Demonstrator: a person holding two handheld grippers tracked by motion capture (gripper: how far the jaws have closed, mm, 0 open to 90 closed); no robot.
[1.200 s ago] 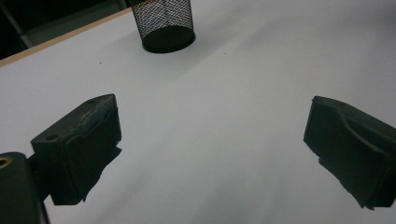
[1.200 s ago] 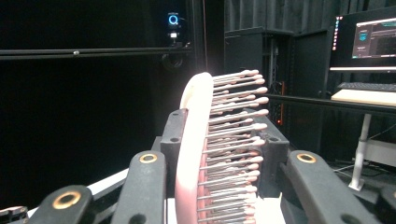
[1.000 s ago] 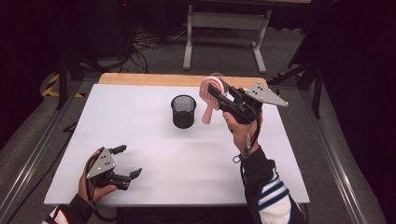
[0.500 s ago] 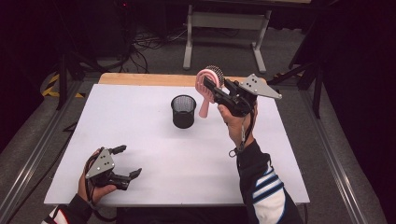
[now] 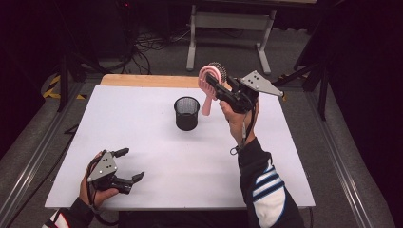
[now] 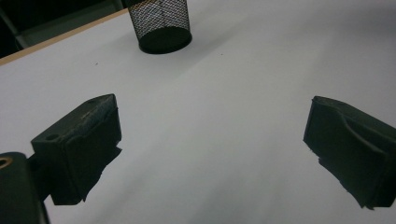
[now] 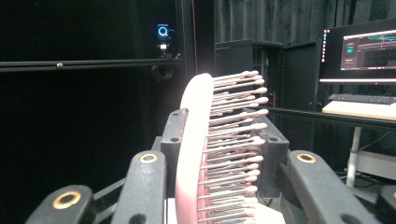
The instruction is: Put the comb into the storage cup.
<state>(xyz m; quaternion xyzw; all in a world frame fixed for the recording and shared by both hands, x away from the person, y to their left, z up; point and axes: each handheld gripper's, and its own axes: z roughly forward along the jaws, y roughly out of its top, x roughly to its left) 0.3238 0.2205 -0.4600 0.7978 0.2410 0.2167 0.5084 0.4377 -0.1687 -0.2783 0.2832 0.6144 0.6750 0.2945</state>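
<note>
White table scene: right gripper, pinching a pink brush handle-down above the far edge, presumably for dropping into the cup; left gripper rests spread near the corner.

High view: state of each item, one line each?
Brush: pink, lifted off the table, head up, handle hanging beside the cup.
Cup: black mesh, upright on the table, looks empty.
Right tongs: shut on the brush head, raised above the table.
Left tongs: open, holding nothing, low over the table's near left corner.
</note>
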